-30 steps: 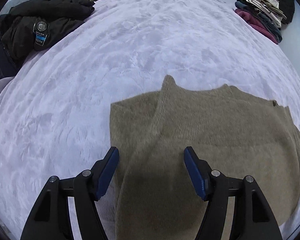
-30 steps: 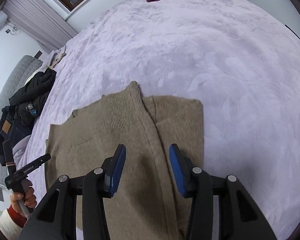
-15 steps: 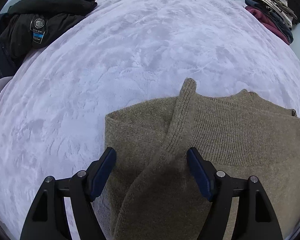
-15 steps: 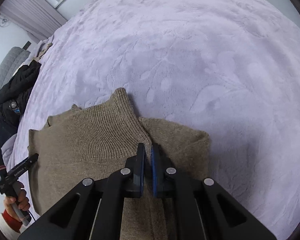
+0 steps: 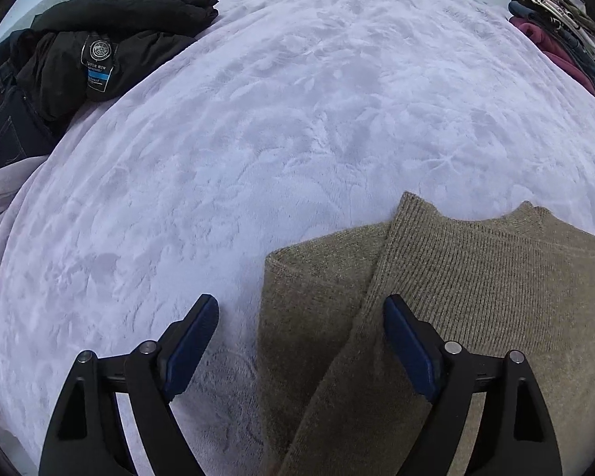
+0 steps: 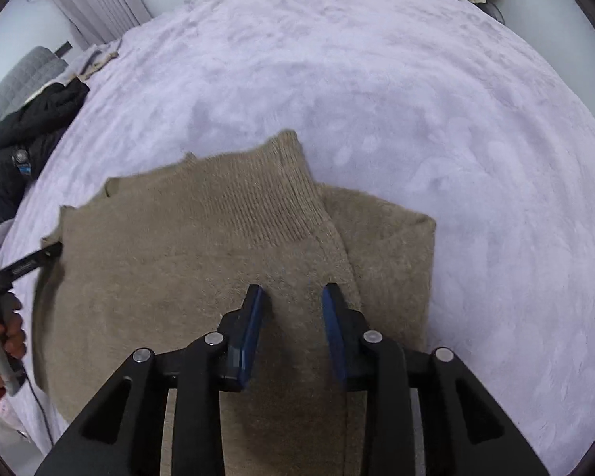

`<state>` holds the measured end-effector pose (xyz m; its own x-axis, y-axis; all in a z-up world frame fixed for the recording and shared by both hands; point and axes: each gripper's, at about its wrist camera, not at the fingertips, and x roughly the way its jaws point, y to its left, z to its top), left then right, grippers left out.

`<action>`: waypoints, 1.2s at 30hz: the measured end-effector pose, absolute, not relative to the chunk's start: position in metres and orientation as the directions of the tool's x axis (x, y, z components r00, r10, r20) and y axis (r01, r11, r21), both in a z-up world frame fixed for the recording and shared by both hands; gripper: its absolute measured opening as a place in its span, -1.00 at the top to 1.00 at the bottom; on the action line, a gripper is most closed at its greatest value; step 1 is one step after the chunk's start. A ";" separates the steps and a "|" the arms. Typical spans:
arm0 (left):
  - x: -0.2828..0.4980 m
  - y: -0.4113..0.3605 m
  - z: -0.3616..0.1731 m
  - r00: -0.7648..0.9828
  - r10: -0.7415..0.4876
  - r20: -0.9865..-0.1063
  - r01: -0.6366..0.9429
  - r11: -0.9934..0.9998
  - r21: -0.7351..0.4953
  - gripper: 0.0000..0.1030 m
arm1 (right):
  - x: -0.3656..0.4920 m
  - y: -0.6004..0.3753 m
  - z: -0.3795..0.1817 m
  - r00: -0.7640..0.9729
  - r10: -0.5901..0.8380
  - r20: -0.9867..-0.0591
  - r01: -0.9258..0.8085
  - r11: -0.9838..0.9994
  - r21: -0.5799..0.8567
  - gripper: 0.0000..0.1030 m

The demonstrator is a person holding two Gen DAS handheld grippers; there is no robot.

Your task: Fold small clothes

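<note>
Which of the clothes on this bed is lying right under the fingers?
The tan knitted sweater, spread flat just below both pairs of fingers. The black jacket and the stacked dark clothes lie far off at the bed's edges.

"SUPER MEN" on jacket label (image 5: pixel 99 64)

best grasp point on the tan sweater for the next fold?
Probably the folded side edge of the tan sweater, beside the left gripper. Come steeply from above, one finger on knit, one on the blanket: it lies flat, so only edges offer a pinch. Both grippers' jaws are opening, gripping nothing.
</note>
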<state>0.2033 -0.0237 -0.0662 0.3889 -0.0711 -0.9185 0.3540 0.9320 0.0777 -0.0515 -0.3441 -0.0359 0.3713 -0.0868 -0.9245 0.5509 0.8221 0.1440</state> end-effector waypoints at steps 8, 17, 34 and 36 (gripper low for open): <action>0.154 0.002 -0.037 0.369 -0.123 -0.921 0.452 0.890 0.062 -0.67 | -0.078 -0.335 -0.011 0.430 -0.079 -0.899 0.571 0.795 0.203 0.02; 0.077 0.011 -0.044 0.306 -0.126 -0.944 0.560 0.825 0.071 -0.67 | -0.112 -0.276 -0.003 0.442 0.015 -0.897 0.546 0.789 0.283 -0.07; 0.009 0.030 -0.035 0.247 -0.103 -0.963 0.536 0.843 0.047 -0.67 | -0.151 -0.201 -0.009 0.373 0.081 -0.924 0.570 0.766 0.298 -0.30; 0.007 0.032 -0.036 0.244 -0.102 -0.964 0.532 0.845 0.045 -0.67 | -0.151 -0.196 -0.009 0.371 0.089 -0.924 0.570 0.764 0.302 -0.30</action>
